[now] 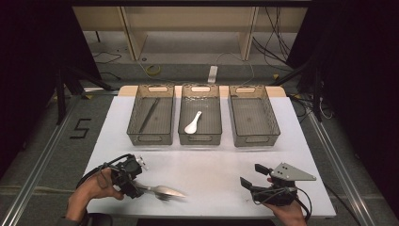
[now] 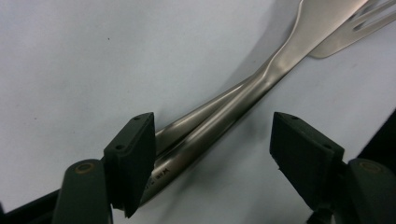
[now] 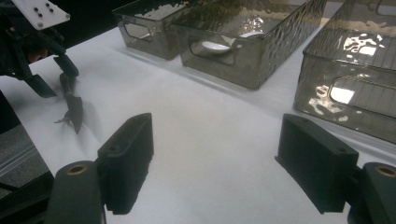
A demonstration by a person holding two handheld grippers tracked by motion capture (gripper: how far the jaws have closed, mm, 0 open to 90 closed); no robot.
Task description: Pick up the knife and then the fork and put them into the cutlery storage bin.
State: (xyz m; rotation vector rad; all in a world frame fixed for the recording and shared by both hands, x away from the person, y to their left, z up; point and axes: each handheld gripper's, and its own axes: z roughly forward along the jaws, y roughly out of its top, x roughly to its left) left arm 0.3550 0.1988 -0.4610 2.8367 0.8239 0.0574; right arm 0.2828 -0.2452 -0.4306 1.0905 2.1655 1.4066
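Observation:
Two metal utensils lie together on the white table near its front left, a fork (image 1: 164, 193) and a second piece (image 1: 171, 189) whose bowl or blade I cannot make out. In the left gripper view the fork's tines (image 2: 359, 28) point to the upper right, and both handles (image 2: 210, 121) run down between the jaws. My left gripper (image 1: 137, 187) (image 2: 210, 140) is open around those handles, which lie close to its left pad (image 2: 133, 158); the right pad stands well apart. My right gripper (image 1: 251, 175) (image 3: 215, 163) is open over bare table at the front right, with nothing between its jaws.
Three smoky plastic bins stand in a row at the back. The left bin (image 1: 150, 136) holds a long dark stick, the middle bin (image 1: 200, 137) a white spoon (image 1: 193, 123), and the right bin (image 1: 256, 139) is next to them. The table's front edge is close to both hands.

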